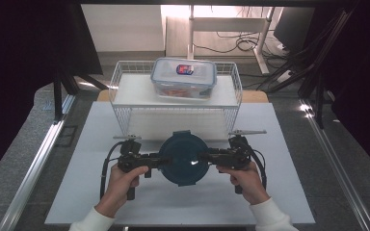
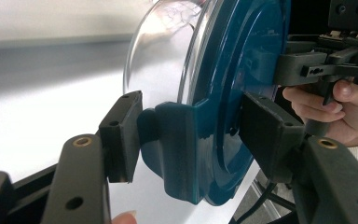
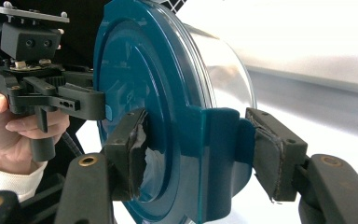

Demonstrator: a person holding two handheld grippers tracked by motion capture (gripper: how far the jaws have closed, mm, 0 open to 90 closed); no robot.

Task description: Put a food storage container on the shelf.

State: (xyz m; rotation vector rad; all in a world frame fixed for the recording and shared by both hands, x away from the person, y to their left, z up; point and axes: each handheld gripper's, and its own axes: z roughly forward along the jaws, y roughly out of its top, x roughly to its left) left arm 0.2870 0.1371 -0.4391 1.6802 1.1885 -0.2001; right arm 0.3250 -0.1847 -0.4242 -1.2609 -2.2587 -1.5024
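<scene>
A round clear glass container [image 2: 161, 51] with a dark teal lid [image 1: 185, 156] sits low over the white board, between my two grippers. My left gripper [image 1: 155, 161] comes in from the left and is shut on the lid's side latch tab [image 2: 177, 144], one pad under the tab and the other on the lid's top. My right gripper [image 1: 208, 157] comes in from the right and is shut on the opposite latch tab [image 3: 214, 158] the same way. The glass body [image 3: 223, 65] extends past the lid in the right gripper view. A hand holds each gripper.
Behind the container stands a white wire rack [image 1: 125, 103], with a rectangular clear box with a blue-rimmed lid [image 1: 184, 77] on its top shelf. The white board [image 1: 279, 192] covers the table. Metal rails [image 1: 33, 163] run along both sides.
</scene>
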